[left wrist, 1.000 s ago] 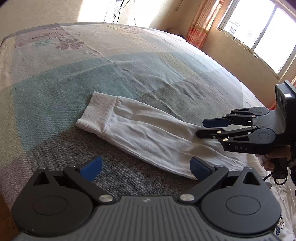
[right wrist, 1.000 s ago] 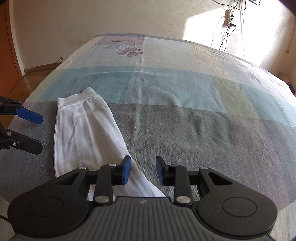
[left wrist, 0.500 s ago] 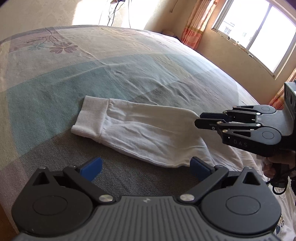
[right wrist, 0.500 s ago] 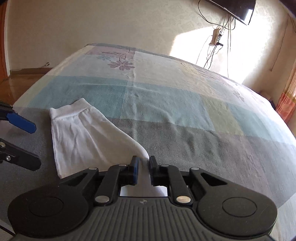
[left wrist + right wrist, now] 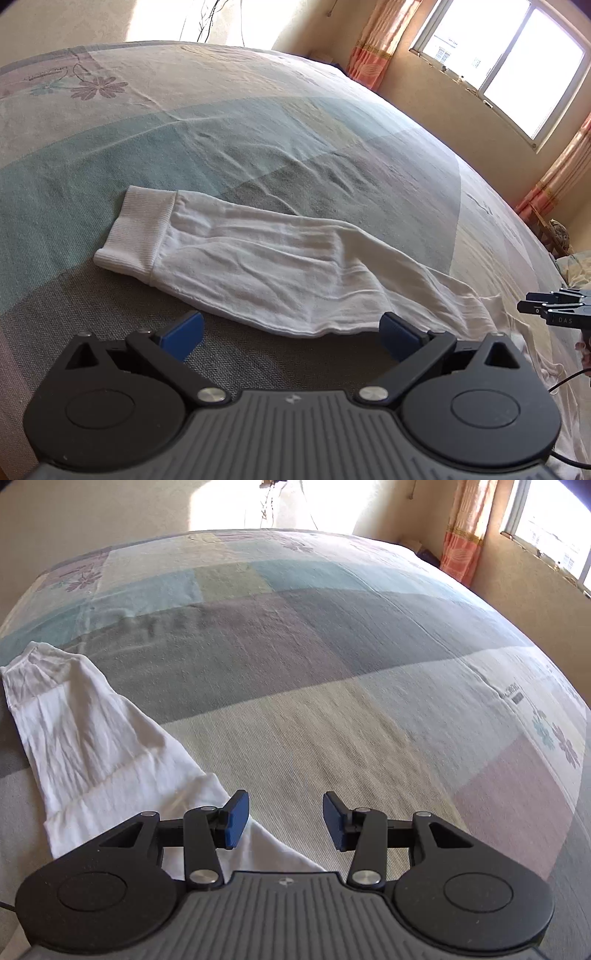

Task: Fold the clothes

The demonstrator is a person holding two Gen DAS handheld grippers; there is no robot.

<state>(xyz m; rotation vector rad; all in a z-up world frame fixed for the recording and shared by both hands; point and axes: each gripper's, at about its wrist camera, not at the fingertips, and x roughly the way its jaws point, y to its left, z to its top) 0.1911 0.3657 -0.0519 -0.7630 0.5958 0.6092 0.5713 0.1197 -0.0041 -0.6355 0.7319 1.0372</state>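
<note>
A white garment's long sleeve (image 5: 280,266) with a ribbed cuff (image 5: 136,230) lies flat on the patchwork bedspread (image 5: 221,140). My left gripper (image 5: 291,332) is wide open and empty, just in front of the sleeve's near edge. My right gripper (image 5: 282,819) is open and empty above the bedspread (image 5: 332,686), with the white garment (image 5: 85,738) at its left and under its left finger. In the left wrist view the right gripper (image 5: 550,306) shows edge-on at the far right.
A wall with windows (image 5: 517,62) and orange curtains (image 5: 380,40) runs along the bed's far right side. A pillow edge (image 5: 576,266) lies at the right. More white fabric (image 5: 535,354) spreads toward the lower right.
My right gripper closed on the sleeve's fabric half a second ago, then opened and swung right, away from the sleeve. The left gripper stayed open and shifted slightly closer.
</note>
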